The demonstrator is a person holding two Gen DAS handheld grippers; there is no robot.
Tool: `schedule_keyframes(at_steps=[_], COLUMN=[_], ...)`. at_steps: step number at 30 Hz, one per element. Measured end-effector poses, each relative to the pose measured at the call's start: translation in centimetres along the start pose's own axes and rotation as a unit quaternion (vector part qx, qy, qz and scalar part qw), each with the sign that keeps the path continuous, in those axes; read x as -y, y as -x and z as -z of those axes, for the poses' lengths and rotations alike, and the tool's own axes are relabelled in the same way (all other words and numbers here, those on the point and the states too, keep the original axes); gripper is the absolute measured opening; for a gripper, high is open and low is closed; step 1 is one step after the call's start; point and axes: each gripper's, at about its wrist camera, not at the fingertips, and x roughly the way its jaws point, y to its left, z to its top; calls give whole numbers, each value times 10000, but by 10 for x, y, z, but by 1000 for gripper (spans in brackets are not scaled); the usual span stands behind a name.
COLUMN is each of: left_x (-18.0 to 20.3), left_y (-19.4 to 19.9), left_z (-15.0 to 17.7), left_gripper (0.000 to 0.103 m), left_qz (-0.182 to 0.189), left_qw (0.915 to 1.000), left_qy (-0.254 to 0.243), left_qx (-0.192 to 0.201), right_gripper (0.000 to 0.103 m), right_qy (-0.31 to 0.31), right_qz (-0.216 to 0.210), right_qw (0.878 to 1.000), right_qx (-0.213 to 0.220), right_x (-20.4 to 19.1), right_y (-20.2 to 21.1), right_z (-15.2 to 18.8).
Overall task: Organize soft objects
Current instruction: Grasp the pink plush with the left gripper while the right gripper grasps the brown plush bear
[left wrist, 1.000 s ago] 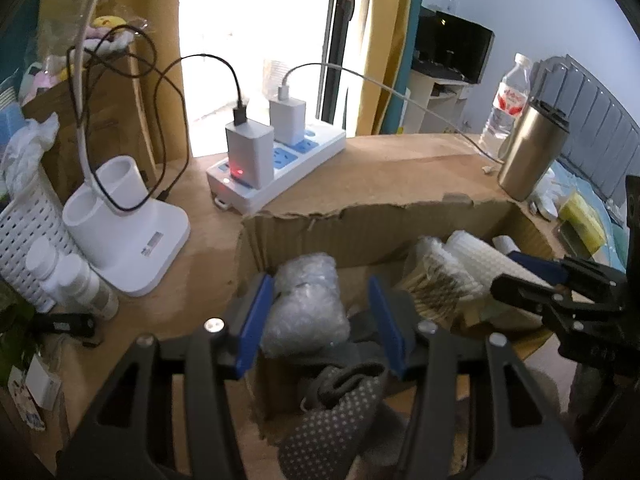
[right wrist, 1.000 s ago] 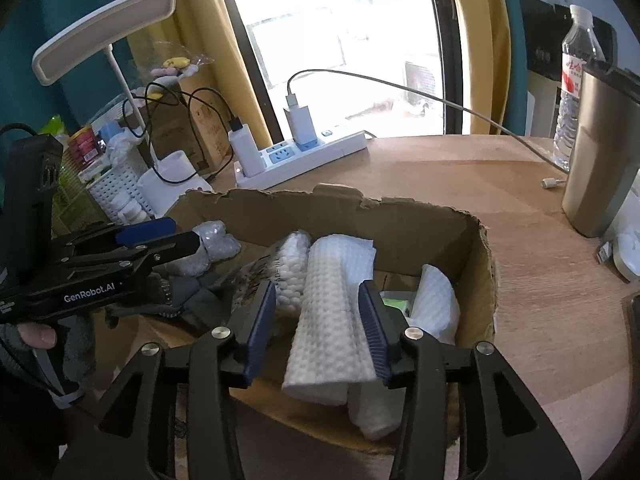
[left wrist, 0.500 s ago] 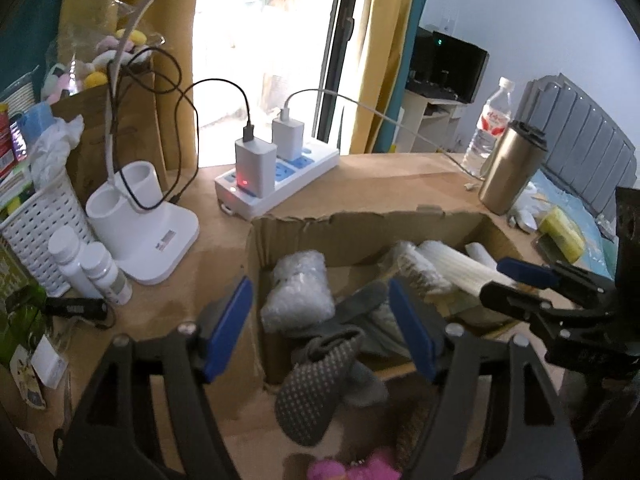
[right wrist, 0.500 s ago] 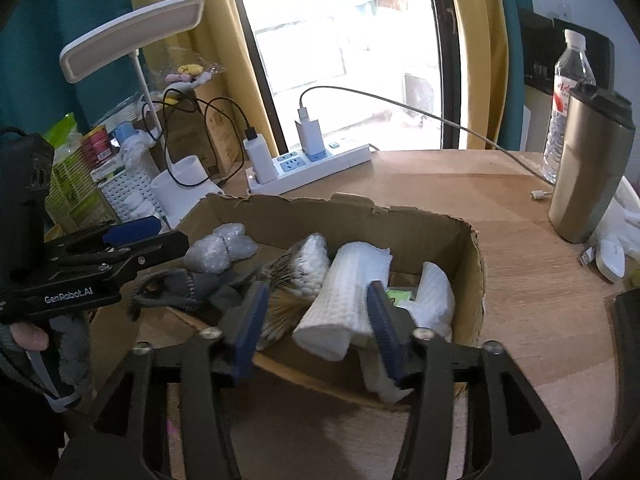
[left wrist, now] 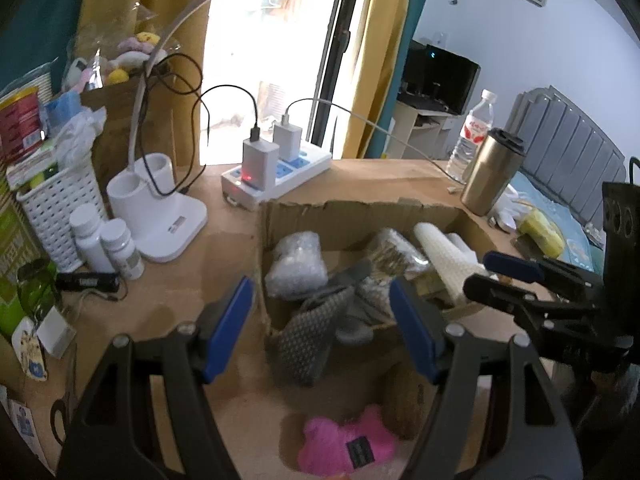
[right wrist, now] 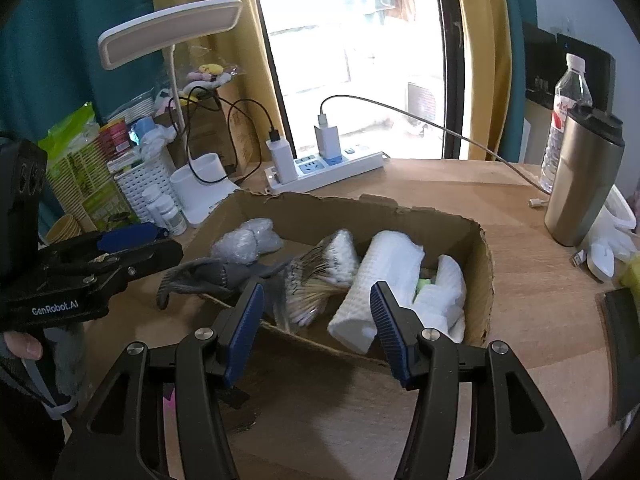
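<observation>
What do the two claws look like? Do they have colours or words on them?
Both are black plastic with silver screws and ribbed blue pads on the fingertips. The left claw has white lettering "GenRobot.AI" on its side, seen from the right claw, and a bare hand in a grey sleeve holds it.

Both the left gripper [left wrist: 322, 326] and right gripper [right wrist: 316, 330] hover with fingers spread wide, holding nothing.

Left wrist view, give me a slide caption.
Open left gripper above a torn cardboard box of soft items, a pink plush toy lying outside it.
</observation>
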Motion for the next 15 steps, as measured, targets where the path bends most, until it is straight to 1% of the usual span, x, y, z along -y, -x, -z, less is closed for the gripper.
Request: schedule_keyframes(at_steps=[6, 15], left_x=[-7, -20], left_y=[6, 13], left_z=[13, 31], left_gripper=[73, 73], left_qz=[36, 97], left_qw=[10000, 9998], left_qy=[66, 192], left_qx=[-26, -61], right_gripper=[59, 59], right_qy=[58, 148], right_qz=[26, 74], right_qw=[10000, 9998], right_qx=[22, -65], right_x=[-12, -28], right_y=[6, 8], right_z=[4, 12])
